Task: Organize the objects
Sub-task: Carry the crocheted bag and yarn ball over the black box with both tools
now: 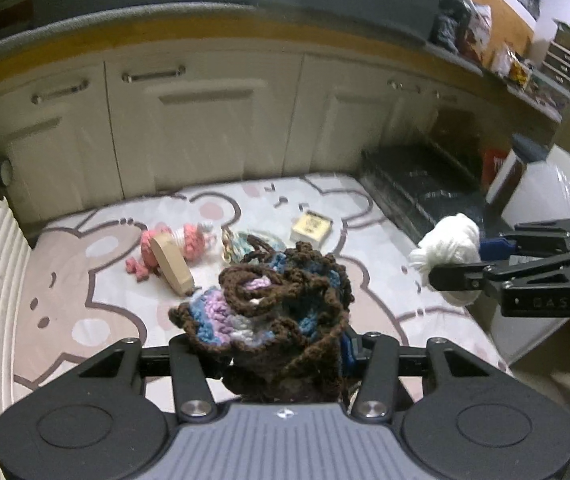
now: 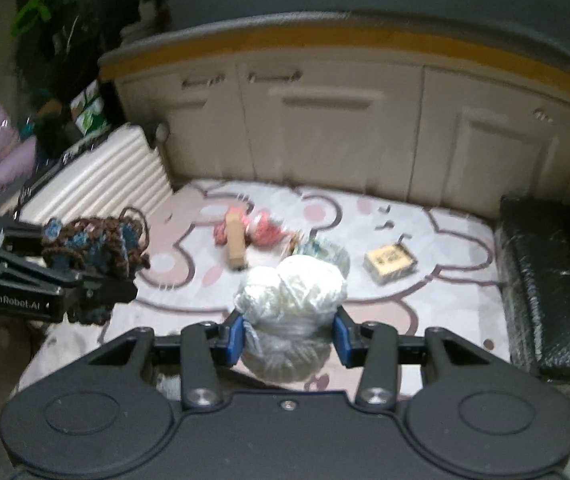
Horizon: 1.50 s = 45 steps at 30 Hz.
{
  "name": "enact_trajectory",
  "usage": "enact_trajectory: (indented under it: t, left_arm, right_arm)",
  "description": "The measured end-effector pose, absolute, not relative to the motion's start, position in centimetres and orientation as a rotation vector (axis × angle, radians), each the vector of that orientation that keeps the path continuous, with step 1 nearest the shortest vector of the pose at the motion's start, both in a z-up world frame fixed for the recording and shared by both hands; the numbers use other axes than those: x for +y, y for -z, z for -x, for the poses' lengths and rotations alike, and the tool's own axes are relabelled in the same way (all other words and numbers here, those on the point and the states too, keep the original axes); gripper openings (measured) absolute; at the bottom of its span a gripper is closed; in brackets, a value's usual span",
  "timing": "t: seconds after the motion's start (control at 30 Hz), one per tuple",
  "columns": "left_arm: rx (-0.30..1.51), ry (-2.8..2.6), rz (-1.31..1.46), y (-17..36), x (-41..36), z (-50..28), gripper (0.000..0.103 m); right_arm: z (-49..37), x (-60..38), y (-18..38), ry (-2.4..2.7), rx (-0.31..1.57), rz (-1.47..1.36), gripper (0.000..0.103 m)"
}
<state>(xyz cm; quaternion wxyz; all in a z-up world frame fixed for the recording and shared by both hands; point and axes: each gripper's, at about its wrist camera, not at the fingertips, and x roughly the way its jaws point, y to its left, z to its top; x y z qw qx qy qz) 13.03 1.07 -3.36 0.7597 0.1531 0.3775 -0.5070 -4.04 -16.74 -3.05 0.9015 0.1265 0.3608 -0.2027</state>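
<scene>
My left gripper is shut on a crocheted piece of brown, blue and lilac yarn, held above the bear-pattern mat. The same piece shows at the left of the right wrist view, in the left gripper. My right gripper is shut on a white ball of yarn in clear wrap; its blue pads press its sides. That white ball and the right gripper appear at the right of the left wrist view.
On the mat lie a pink crocheted toy, a wooden block, a teal and yellow yarn item and a small cream box. A ribbed white case flanks the left, a black wrapped box the right. Cabinet doors stand behind.
</scene>
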Motion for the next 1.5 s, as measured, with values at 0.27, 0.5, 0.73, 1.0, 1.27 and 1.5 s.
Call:
enact_trajectory:
  t: [0.27,0.5,0.73,1.0,1.27,1.5]
  left_arm:
    - [0.888,1.119,-0.376,6.1,1.7,-13.2,0.05]
    - [0.896,1.159,-0.419,6.8,2.0,-12.3,0.05]
    - [0.916,1.229,-0.497,7.7,1.6,-11.0,0.05]
    - [0.954,1.293,-0.604,9.3,1.0,-9.6,0.05]
    - [0.996,1.316,-0.665,10.6,0.9,-9.0,0.05]
    - [1.025,1.335,-0.725,11.6,0.7,-8.3,0.05]
  right_arm:
    - [3.2,-15.3,4.7,0.355,0.819,-0.215,0.045]
    - [2.5,-14.6,5.5,0.292,0.863,-0.201,0.045]
    - [2.1,-13.4,6.5,0.196,0.926,-0.168,0.045]
    - [2.3,-12.3,7.5,0.1,0.996,-0.144,0.045]
    - [2.0,-11.4,8.8,0.04,1.065,-0.119,0.045]
    - [1.9,-10.5,9.8,-0.013,1.128,-0.085,0.045]
